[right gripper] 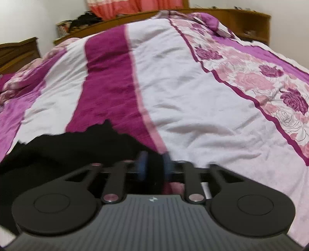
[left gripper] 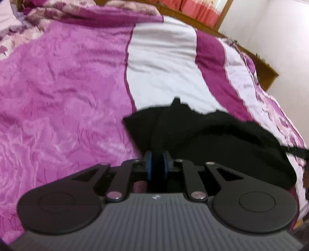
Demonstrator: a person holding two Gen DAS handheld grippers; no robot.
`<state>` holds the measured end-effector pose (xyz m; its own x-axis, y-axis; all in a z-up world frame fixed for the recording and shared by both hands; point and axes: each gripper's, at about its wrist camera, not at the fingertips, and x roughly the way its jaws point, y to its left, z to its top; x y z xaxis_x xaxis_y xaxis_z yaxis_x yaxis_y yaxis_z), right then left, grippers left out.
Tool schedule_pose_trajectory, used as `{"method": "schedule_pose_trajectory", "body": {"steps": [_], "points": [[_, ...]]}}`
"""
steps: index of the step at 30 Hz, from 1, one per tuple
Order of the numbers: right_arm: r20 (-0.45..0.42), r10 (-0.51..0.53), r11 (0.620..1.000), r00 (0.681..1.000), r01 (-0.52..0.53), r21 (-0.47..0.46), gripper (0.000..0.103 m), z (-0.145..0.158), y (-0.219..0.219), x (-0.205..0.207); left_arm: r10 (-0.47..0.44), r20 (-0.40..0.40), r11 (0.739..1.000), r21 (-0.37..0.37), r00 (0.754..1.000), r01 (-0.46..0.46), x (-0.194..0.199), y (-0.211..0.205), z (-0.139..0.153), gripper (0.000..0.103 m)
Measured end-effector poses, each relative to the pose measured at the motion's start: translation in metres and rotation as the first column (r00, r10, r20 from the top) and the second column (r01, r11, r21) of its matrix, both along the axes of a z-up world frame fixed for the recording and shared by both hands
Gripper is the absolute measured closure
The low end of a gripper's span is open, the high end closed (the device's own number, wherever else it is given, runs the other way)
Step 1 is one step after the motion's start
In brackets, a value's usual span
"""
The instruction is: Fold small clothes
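A small black garment (left gripper: 202,139) lies on the purple and white bedspread (left gripper: 67,96). In the left wrist view my left gripper (left gripper: 157,164) is shut on the garment's left edge, black cloth pinched between its blue pads. In the right wrist view the same black garment (right gripper: 67,150) spreads to the left, and my right gripper (right gripper: 154,164) is shut on its right edge. Both views are blurred. The garment hangs stretched between the two grippers, low over the bed.
The bedspread (right gripper: 193,96) has white, magenta and floral bands. A wooden headboard (right gripper: 241,17) and bed frame (left gripper: 268,75) run along the far edge. A shelf with clutter (right gripper: 77,25) and a pink curtain (right gripper: 135,5) stand behind.
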<state>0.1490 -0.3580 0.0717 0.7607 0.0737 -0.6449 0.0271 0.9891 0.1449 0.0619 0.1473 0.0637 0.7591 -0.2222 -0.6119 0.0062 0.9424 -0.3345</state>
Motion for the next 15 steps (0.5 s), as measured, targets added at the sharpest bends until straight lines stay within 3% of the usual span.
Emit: {"method": "schedule_pose_trajectory", "body": {"steps": [1,2,5,7,8,11,13,15], "points": [[-0.005,-0.001,1.000,1.000,0.001,0.000,0.038,-0.001,-0.001,-0.005,0.002,0.027,1.000,0.019,1.000,-0.002,-0.001,-0.003,0.003,0.087],[-0.015,-0.006,1.000,1.000,0.006,0.003,0.033,-0.003,-0.001,-0.010,0.000,0.051,0.999,0.041,0.999,-0.002,-0.001,-0.006,0.006,0.087],[-0.062,-0.032,0.999,0.998,0.033,0.022,0.028,-0.011,-0.005,-0.019,-0.035,0.114,0.996,0.083,0.993,0.025,0.002,-0.022,0.013,0.087],[-0.091,-0.036,0.995,0.995,0.043,0.084,0.026,-0.017,-0.016,-0.021,-0.093,0.146,0.992,0.103,0.985,0.079,0.004,-0.036,0.017,0.087],[-0.119,-0.032,0.990,0.992,0.049,0.135,0.026,-0.020,-0.023,-0.020,-0.141,0.166,0.985,0.124,0.976,0.121,0.004,-0.048,0.019,0.081],[-0.178,-0.046,0.930,0.983,0.107,0.353,0.026,-0.025,-0.053,-0.018,-0.308,0.219,0.943,0.199,0.926,0.266,-0.002,-0.089,0.024,0.044],[-0.217,-0.061,0.875,0.974,0.157,0.459,0.026,-0.026,-0.071,-0.017,-0.402,0.242,0.905,0.251,0.883,0.344,-0.009,-0.123,0.027,0.041],[-0.239,-0.063,0.836,0.969,0.182,0.517,0.026,-0.026,-0.084,-0.016,-0.448,0.230,0.881,0.277,0.864,0.383,-0.012,-0.157,0.028,0.041]]}}
